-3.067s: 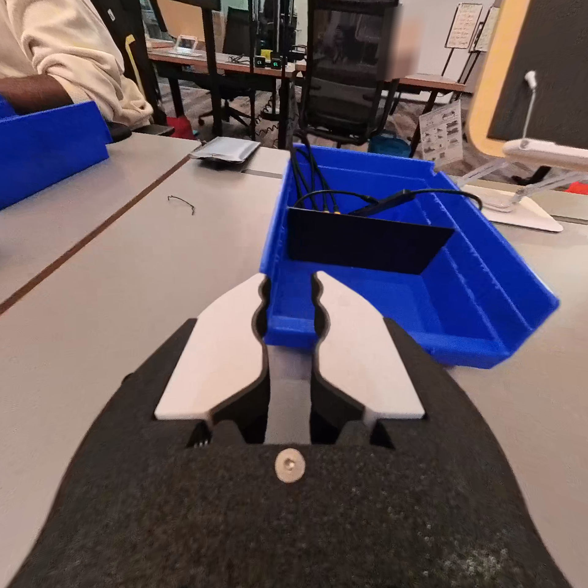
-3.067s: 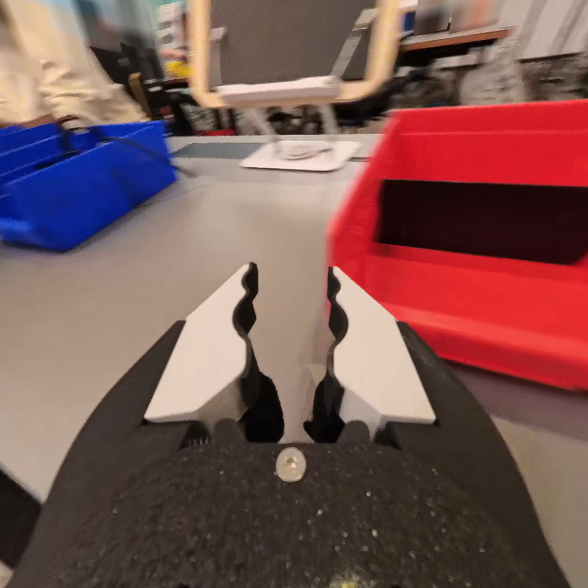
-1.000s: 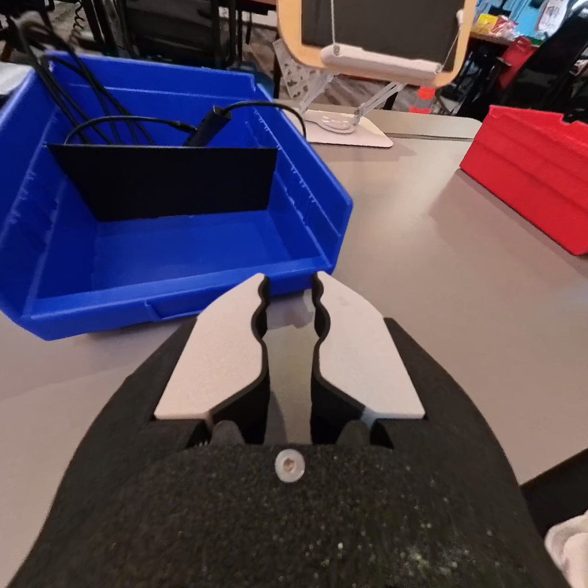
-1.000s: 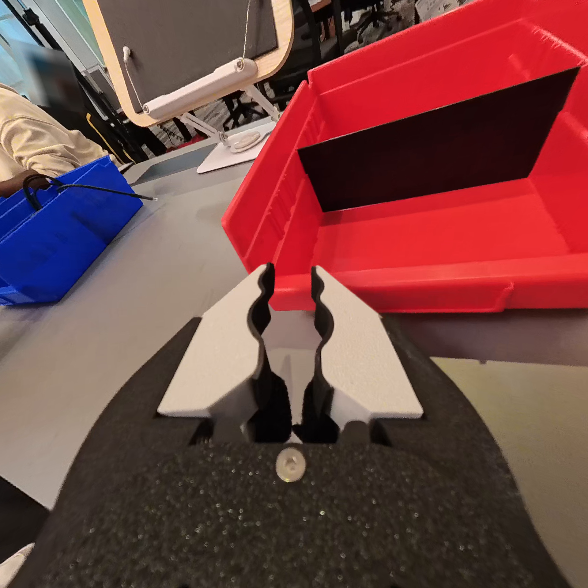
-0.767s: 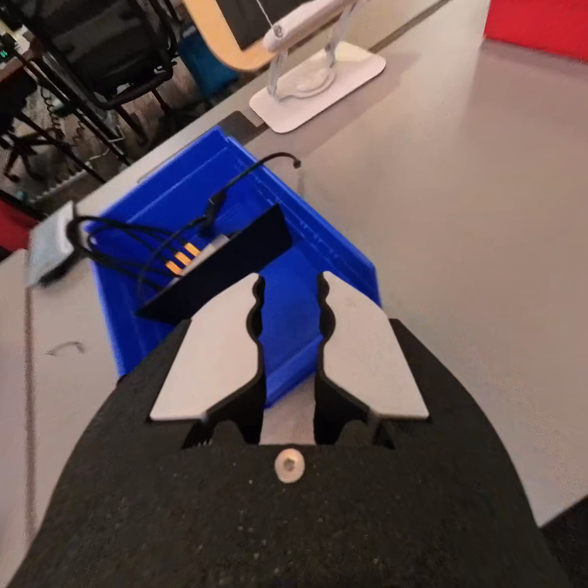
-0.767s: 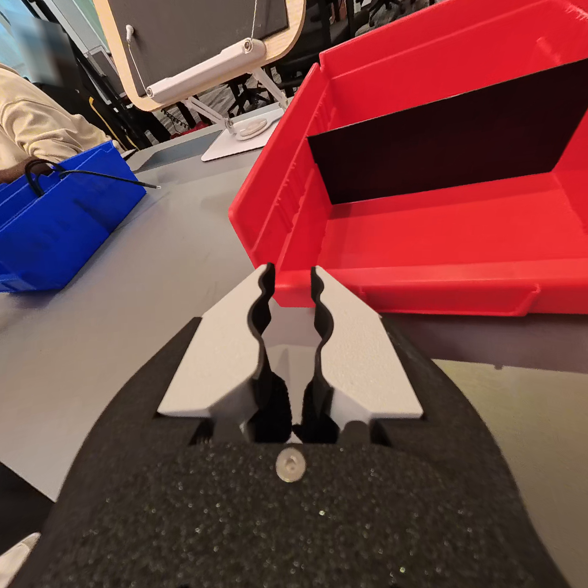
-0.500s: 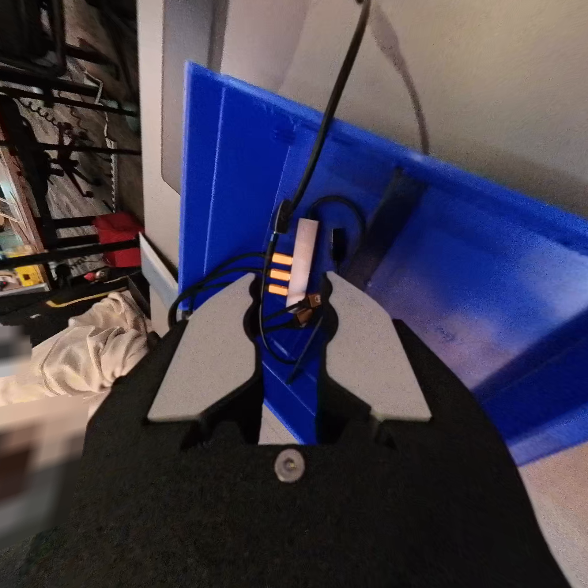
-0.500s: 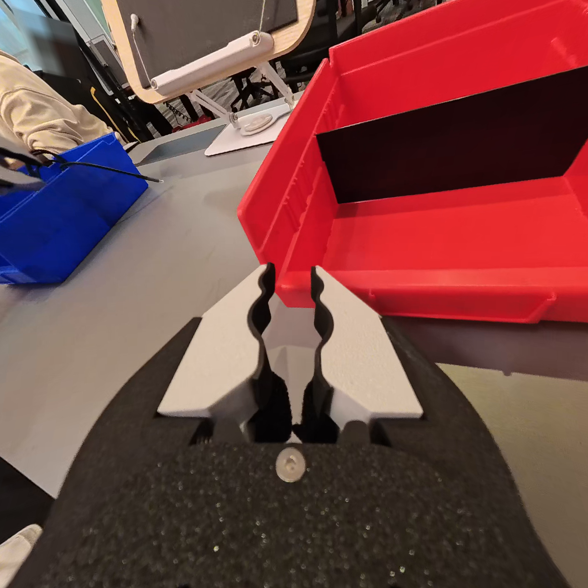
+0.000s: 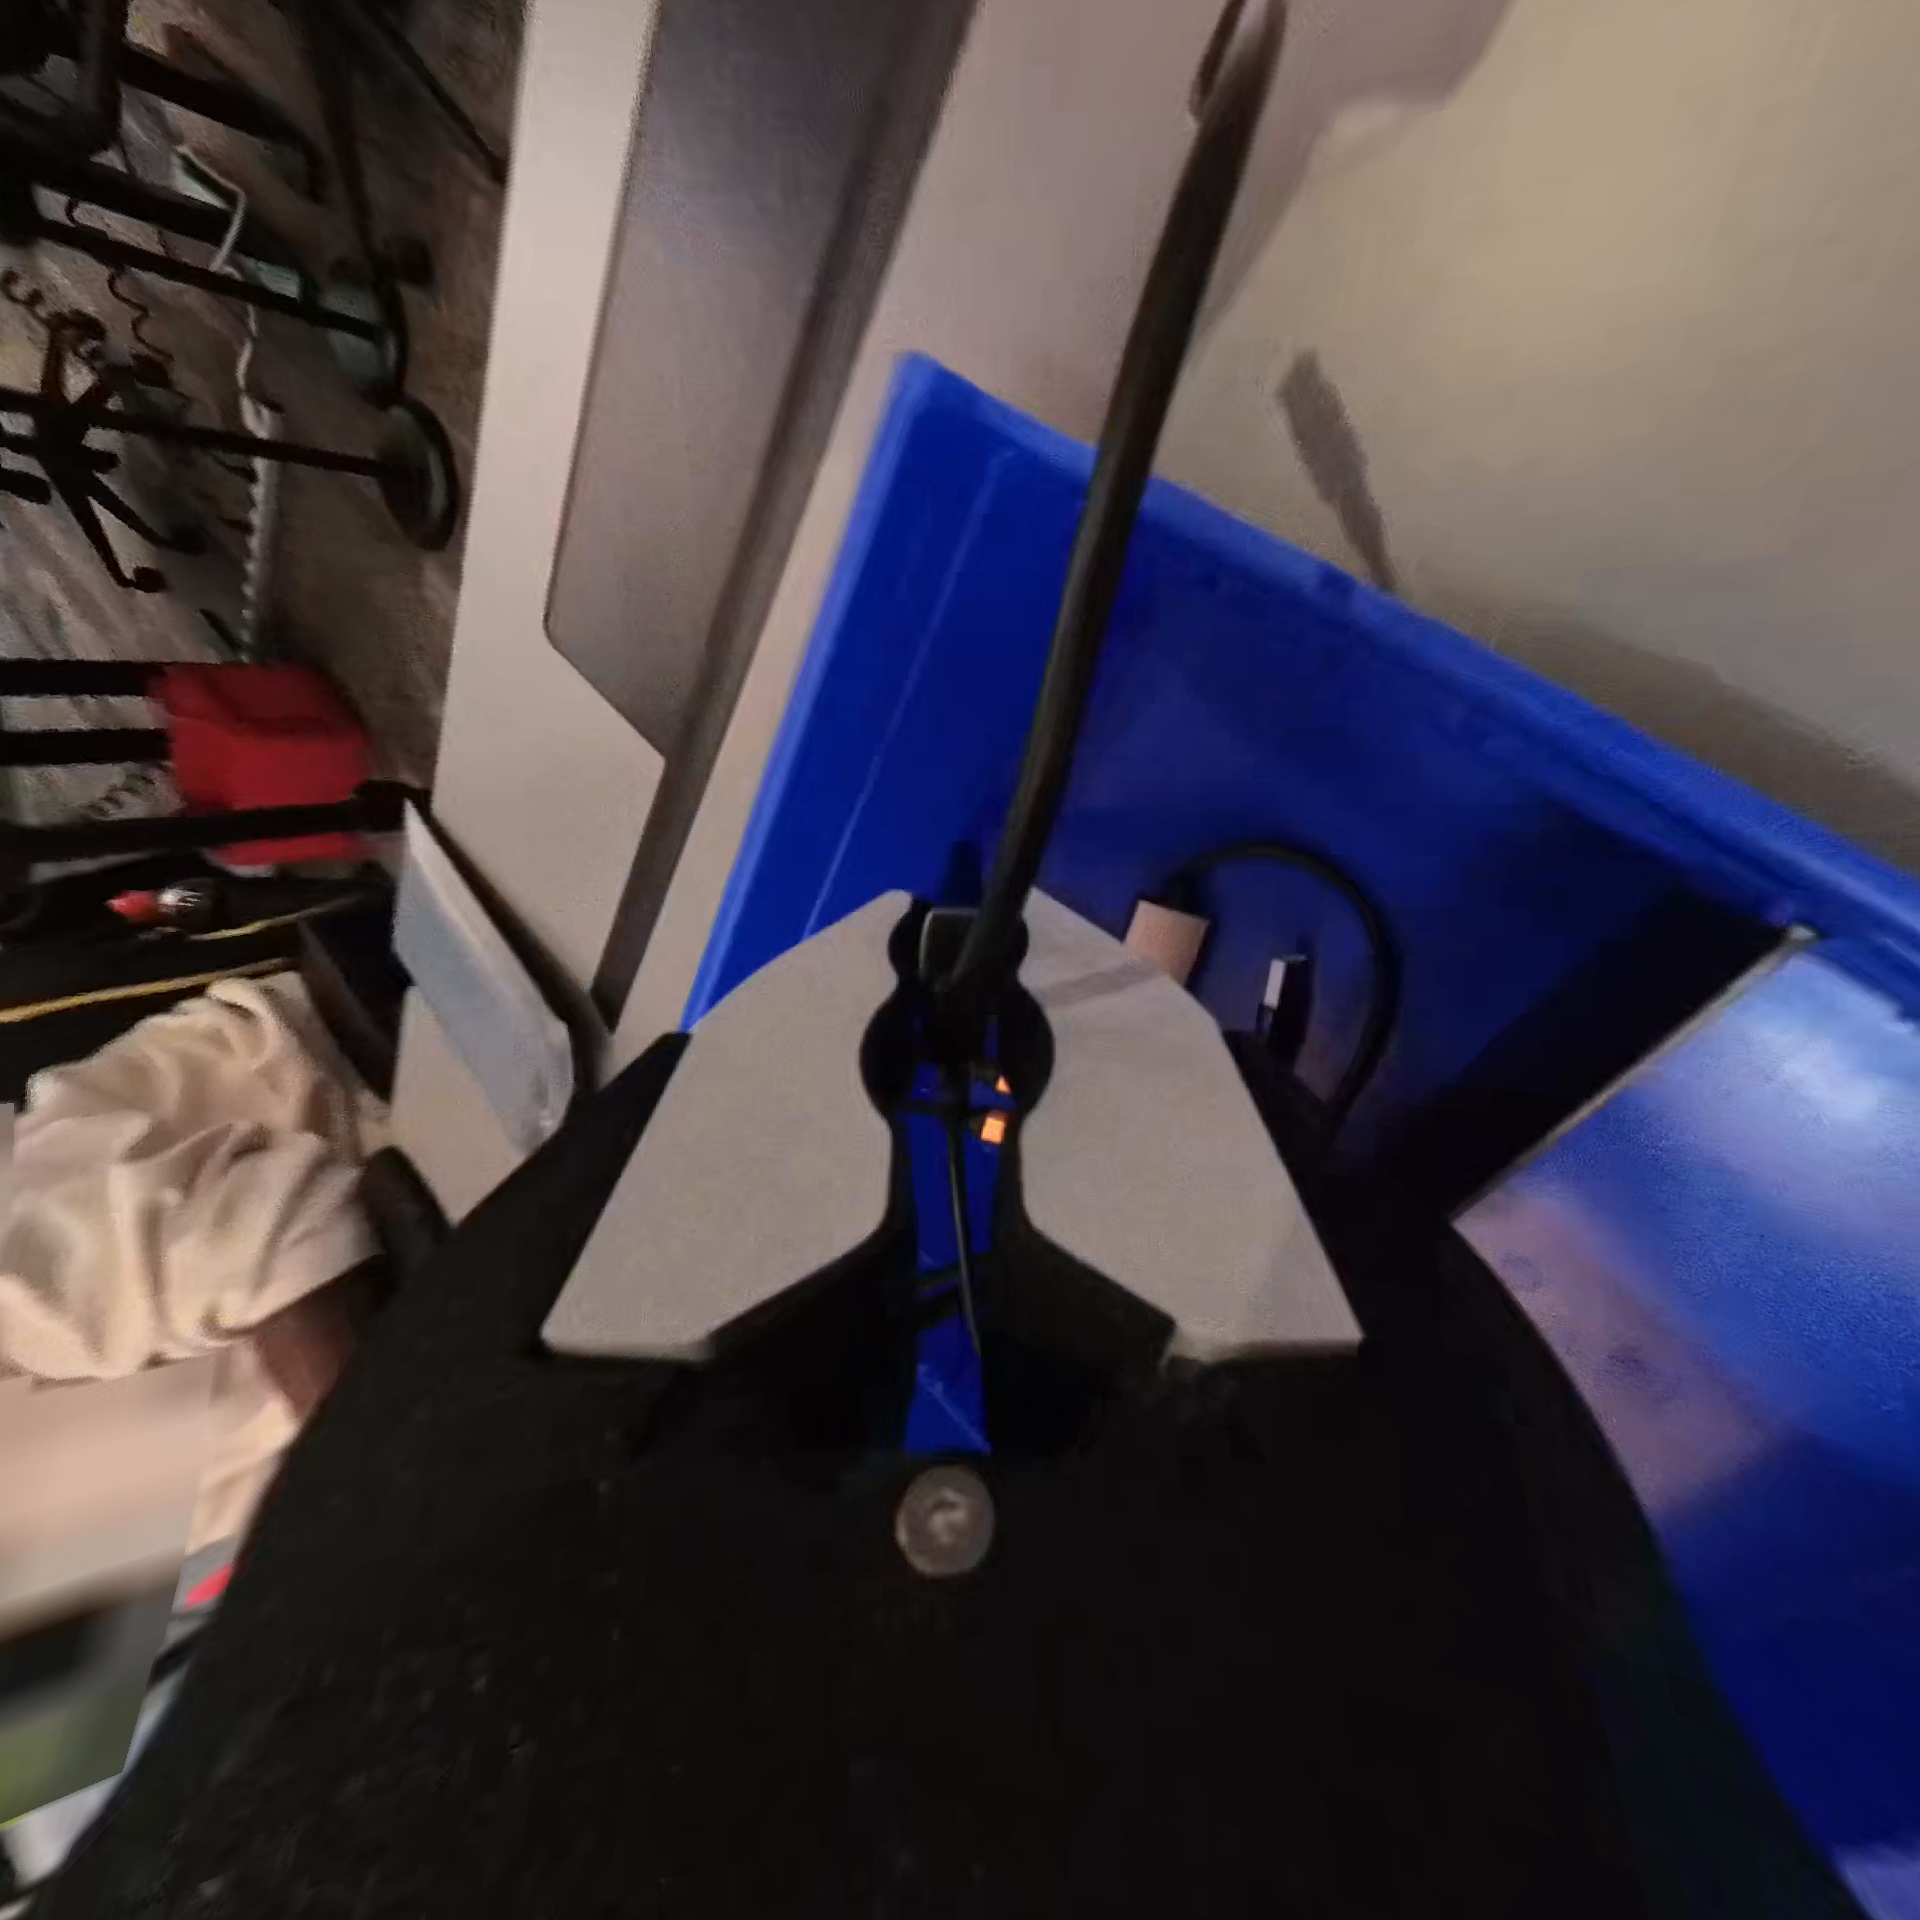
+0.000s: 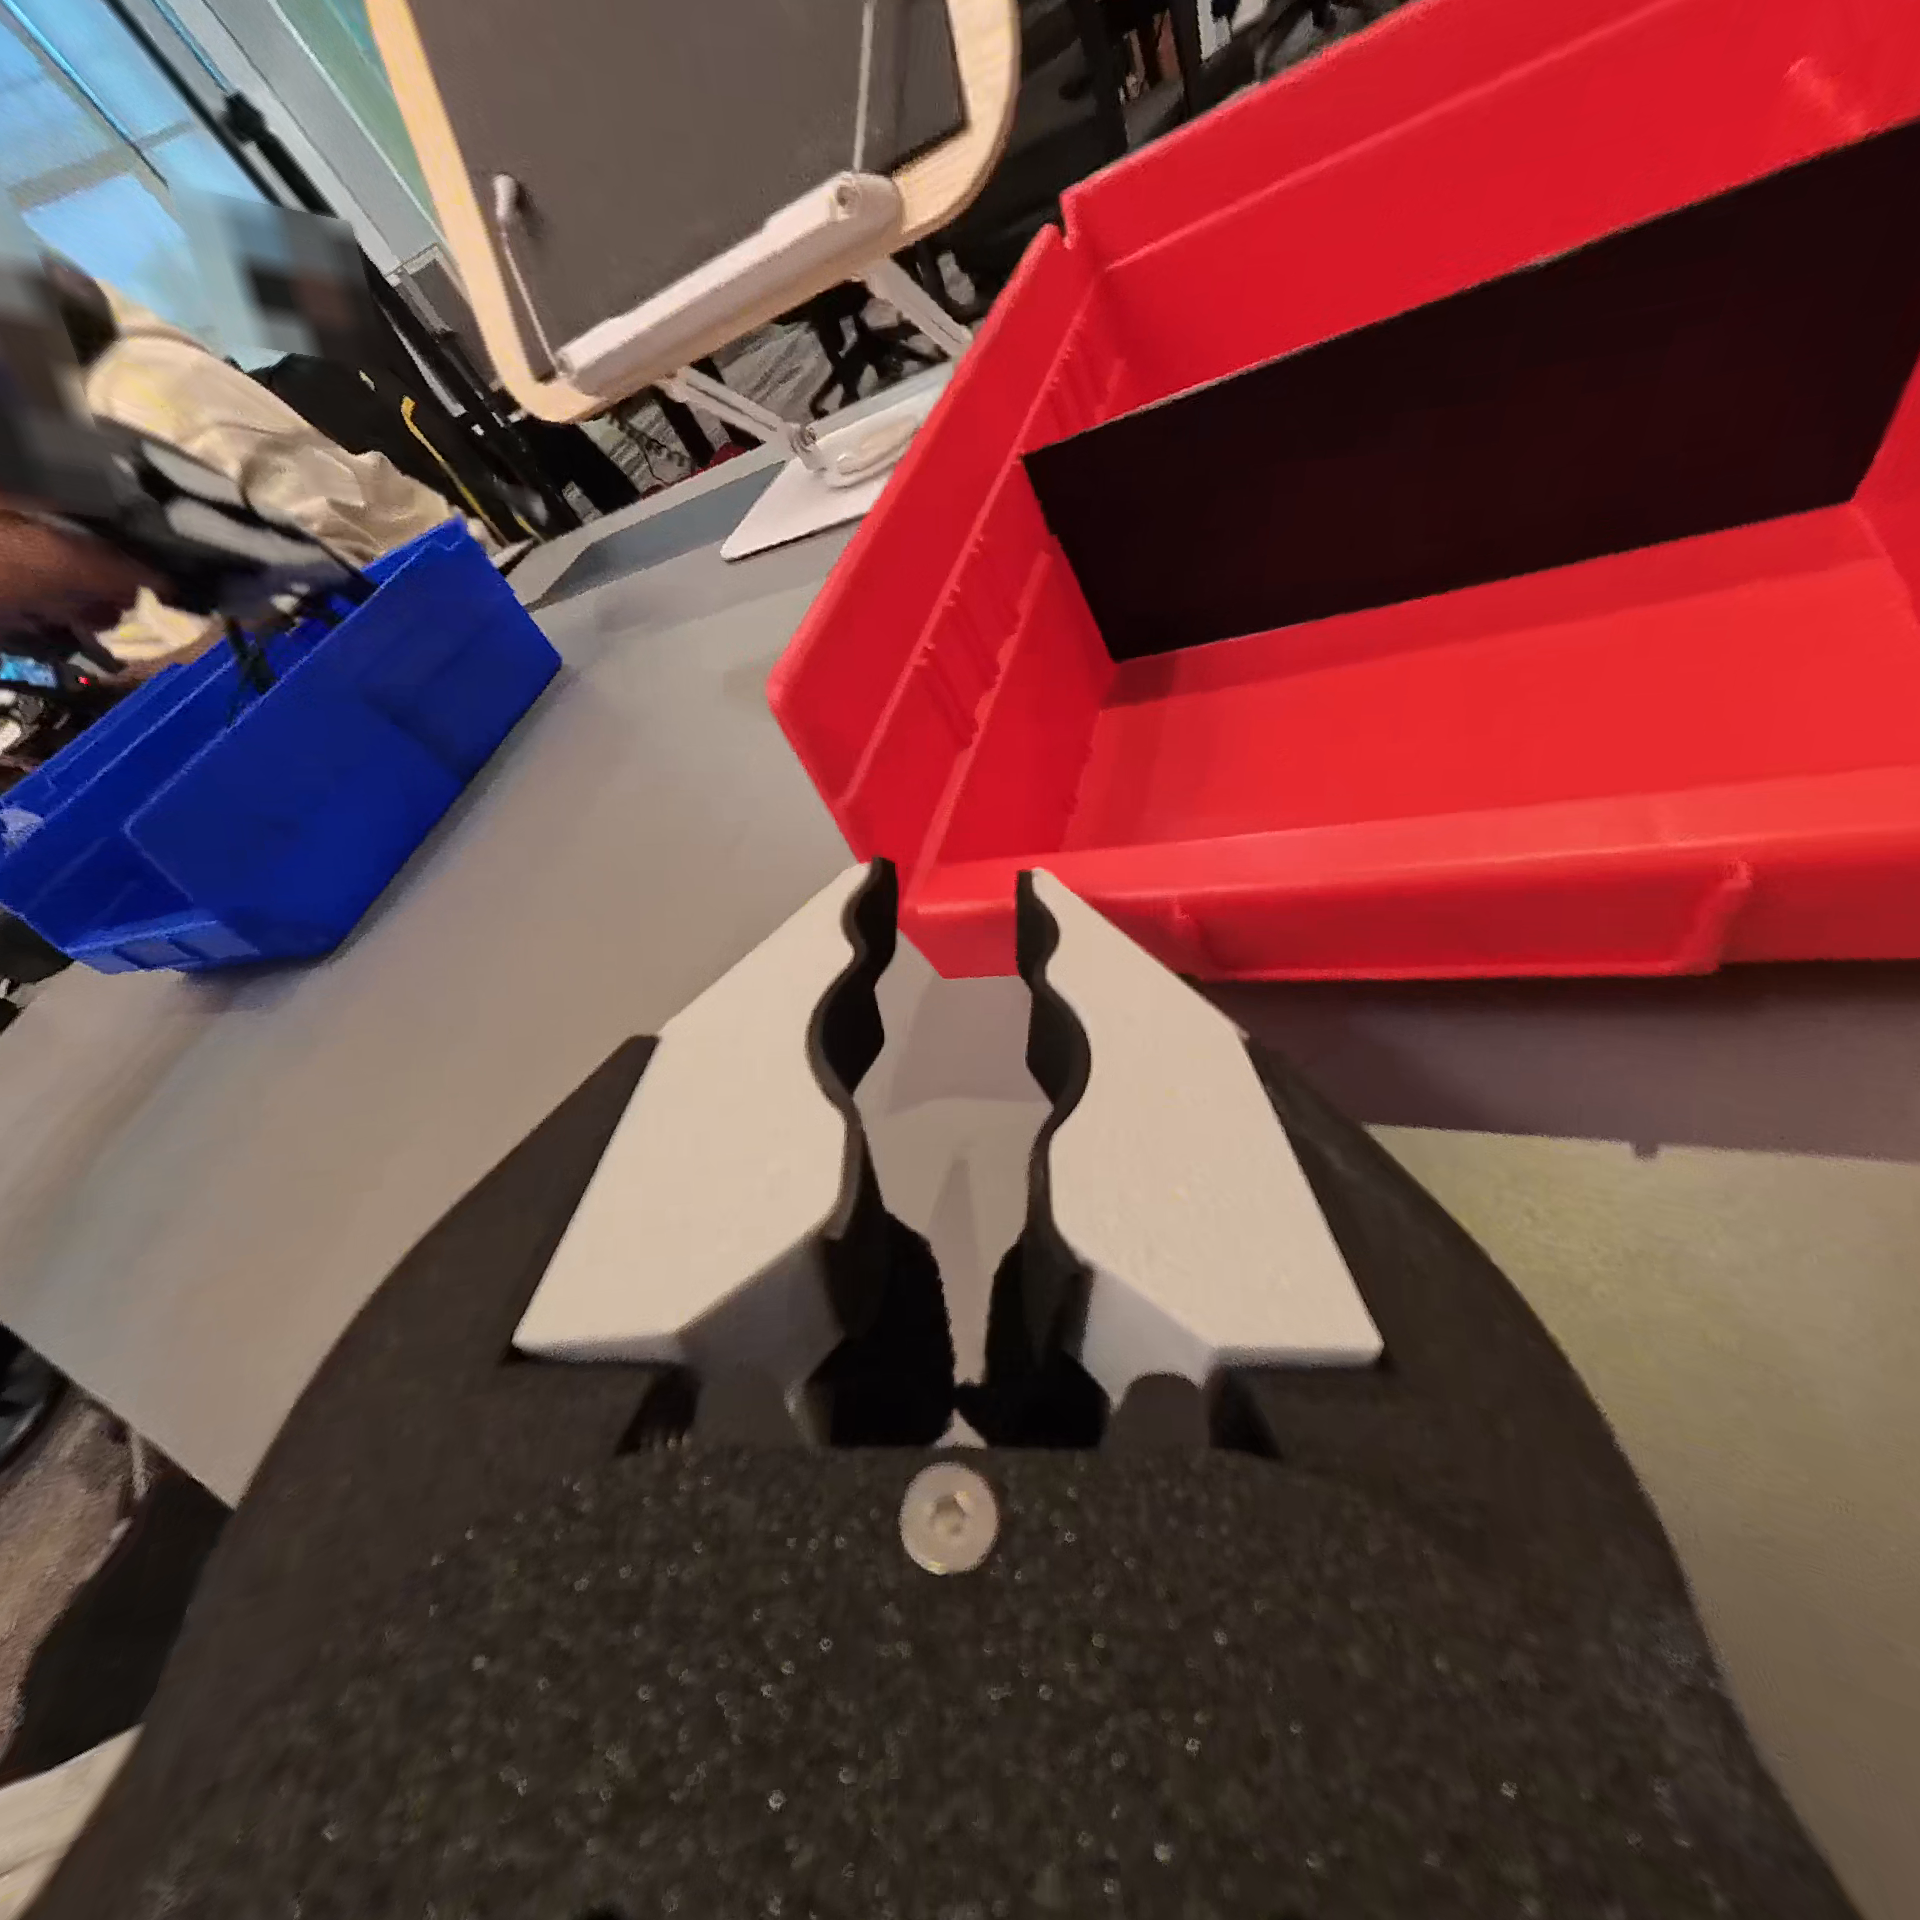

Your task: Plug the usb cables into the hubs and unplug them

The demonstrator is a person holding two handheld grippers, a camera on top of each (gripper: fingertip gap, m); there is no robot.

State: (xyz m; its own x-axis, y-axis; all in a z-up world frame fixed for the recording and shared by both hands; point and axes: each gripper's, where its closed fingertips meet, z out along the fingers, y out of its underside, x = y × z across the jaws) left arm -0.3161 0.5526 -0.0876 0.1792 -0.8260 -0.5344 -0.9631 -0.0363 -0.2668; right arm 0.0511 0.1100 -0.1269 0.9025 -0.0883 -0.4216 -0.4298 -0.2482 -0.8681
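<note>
Pinching a black cable [image 9: 1081,582] between its pale fingers [image 9: 769,1132], the left gripper [image 9: 958,961] hangs over the blue bin [image 9: 1299,748], its jaws pressed together on the cord near their tips. The cable runs from the pinch point up and away across the grey desk [image 9: 1558,312]. Through the narrow slit behind the tips a thinner wire and small orange-lit spots show against the blue floor of the bin. Just beyond the fingers, inside the bin's rear compartment, lie a pale slim device [image 9: 1164,930] and a looped black cord [image 9: 1340,935]; a dark divider [image 9: 1621,1070] closes that compartment off. A cream sleeve [image 9: 177,1174] shows at the left edge.

The right gripper [image 10: 954,883] hovers above the desk edge with its jaws spread and nothing between them. Its tips sit just before the front corner of the red bin [image 10: 1403,904], which holds a black divider [image 10: 1507,447] across its middle. Farther left on the desk stands the blue bin [image 10: 312,769], with the other gripper, blurred, above its far end. Behind the bins a wood-framed board [image 10: 686,135] rests on a white stand [image 10: 831,468].
</note>
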